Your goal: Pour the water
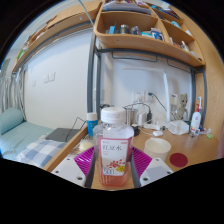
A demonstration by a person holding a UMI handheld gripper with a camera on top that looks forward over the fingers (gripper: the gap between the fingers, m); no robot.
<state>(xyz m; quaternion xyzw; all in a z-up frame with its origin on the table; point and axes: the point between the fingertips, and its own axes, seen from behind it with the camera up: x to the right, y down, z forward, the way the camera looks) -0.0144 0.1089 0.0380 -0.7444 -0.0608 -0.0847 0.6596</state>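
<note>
A clear plastic bottle (113, 148) with a white cap, a pink and white label and pinkish liquid stands upright between my gripper's (112, 170) fingers. The pink pads (85, 158) lie along both its sides and seem to press on it. The bottle's base is hidden low between the fingers. A white bowl (158, 145) sits on the wooden desk (190, 150) just beyond the right finger, with a small dark red dish (179, 159) to its right.
Beyond the bottle stand a blue-capped container (92, 124), a cup (178, 127) and a white bottle with a red cap (196, 121). Wooden shelves (150, 42) with items hang above the desk. A bed (25, 140) lies to the left.
</note>
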